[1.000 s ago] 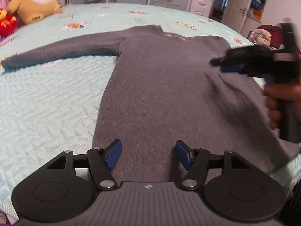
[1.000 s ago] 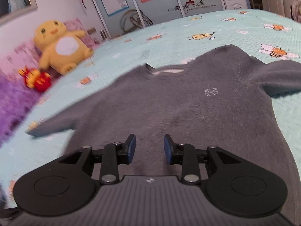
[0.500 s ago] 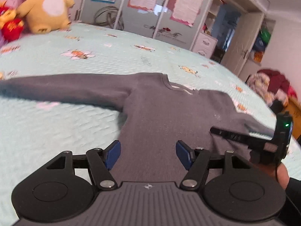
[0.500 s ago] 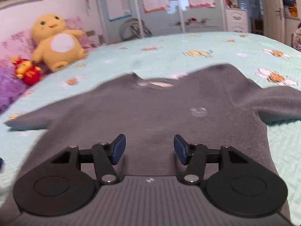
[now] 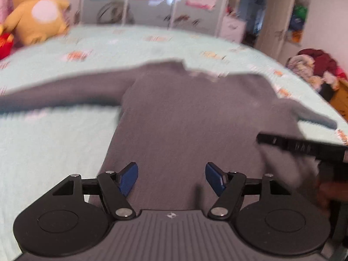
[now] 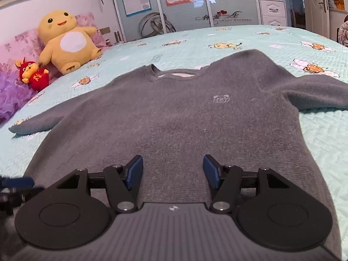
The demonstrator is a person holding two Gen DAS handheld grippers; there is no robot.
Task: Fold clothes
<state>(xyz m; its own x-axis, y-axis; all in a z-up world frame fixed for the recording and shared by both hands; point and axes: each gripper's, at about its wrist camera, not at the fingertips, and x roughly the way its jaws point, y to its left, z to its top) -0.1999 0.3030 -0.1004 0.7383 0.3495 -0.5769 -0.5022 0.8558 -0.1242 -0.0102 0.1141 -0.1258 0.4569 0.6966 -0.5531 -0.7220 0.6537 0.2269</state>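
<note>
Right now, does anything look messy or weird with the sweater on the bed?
Nothing stands out. The grey sweater lies flat and face up on the bed cover, both sleeves spread out to the sides, collar at the far end. It is not folded yet. Both grippers hover over its hem with jaws open and empty.

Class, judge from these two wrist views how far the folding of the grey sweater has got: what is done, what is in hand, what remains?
Done: the grey sweater lies flat, front up, on the bed, both sleeves spread out. In hand: nothing is gripped; the left gripper and right gripper hover over the hem end, and their jaws have just been opening with nothing between them. Left: every fold, since no sleeve or side is turned in yet.
</note>
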